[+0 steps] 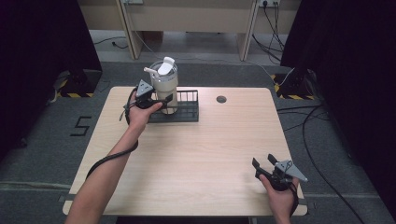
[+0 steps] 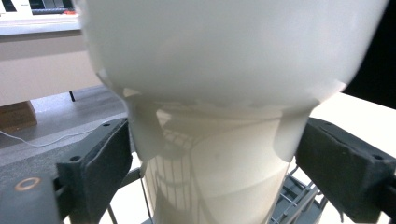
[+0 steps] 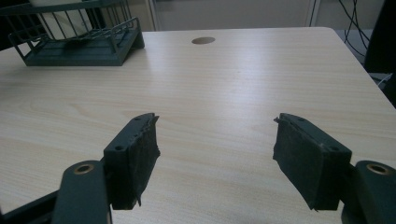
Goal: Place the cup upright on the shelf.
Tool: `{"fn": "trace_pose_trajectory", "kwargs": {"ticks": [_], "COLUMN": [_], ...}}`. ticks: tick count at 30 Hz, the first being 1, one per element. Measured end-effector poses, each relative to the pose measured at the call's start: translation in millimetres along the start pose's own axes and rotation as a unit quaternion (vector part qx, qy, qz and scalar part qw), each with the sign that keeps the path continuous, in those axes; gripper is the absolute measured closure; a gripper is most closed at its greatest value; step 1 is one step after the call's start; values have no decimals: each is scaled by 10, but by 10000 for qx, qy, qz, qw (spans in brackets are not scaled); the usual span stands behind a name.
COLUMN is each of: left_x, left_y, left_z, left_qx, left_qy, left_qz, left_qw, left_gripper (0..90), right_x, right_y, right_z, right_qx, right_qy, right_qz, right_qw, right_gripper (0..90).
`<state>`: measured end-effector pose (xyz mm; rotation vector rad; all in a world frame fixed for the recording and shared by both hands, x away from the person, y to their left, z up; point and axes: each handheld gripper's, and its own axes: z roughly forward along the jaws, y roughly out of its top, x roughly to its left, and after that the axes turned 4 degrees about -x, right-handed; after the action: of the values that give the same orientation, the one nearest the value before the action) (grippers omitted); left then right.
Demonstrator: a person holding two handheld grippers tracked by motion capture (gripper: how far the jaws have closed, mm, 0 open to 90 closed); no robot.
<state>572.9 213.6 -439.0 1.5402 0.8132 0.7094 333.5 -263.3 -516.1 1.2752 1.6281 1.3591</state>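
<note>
A tall cream tumbler [image 1: 164, 86] with a clear lid and a white flip spout stands upright in a dark wire rack [image 1: 187, 113] at the table's far left. My left gripper [image 1: 159, 100] reaches in from the left and is shut on the tumbler's lower body. In the left gripper view the tumbler [image 2: 219, 140] sits between the two black pads [image 2: 109, 163], which press on its sides. My right gripper [image 1: 264, 164] hovers low over the near right corner of the table. It is open, with bare wood between its fingers [image 3: 135, 158].
The rack [image 3: 79, 46] lies far ahead of the right gripper. A round cable hole [image 1: 221, 99] sits in the tabletop [image 1: 210, 149] to the right of the rack. Dark curtains and floor cables flank the table.
</note>
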Motion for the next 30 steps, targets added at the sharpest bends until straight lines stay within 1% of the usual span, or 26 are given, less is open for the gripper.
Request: {"fn": "trace_pose_trajectory", "kwargs": {"ticks": [2,6,10,14,19,24,30], "left_x": [5,8,3,7,5,-13,-6], "left_y": [-1,-4,-3,-16,-13,3,-11], "left_z": [-27,-74,-100,-130,-195,-254,-330], "left_qx": [5,-24,-28,-15,-61,-72,-60], "left_qy": [-7,-51,-74,-92,-93,-123,-112], "left_qz": [52,52,71,42,18,60,89], "left_qw": [10000,10000,9999,9999,9999,9999,9999], "left_gripper": [117,133,134,140,140,141,141], "right_x": [1,4,5,3,4,5,6], "right_y": [0,1,1,1,0,1,0], "right_z": [1,2,2,0,1,2,1], "right_qx": [3,11,13,11,9,12,7], "right_qy": [-2,-13,-18,-17,-19,-25,-28], "right_qz": [-2,-15,-22,-9,-19,-14,-19], "right_qw": [10000,10000,10000,10000,10000,10000,10000], "right_gripper": [305,305,305,305,305,305,305]}}
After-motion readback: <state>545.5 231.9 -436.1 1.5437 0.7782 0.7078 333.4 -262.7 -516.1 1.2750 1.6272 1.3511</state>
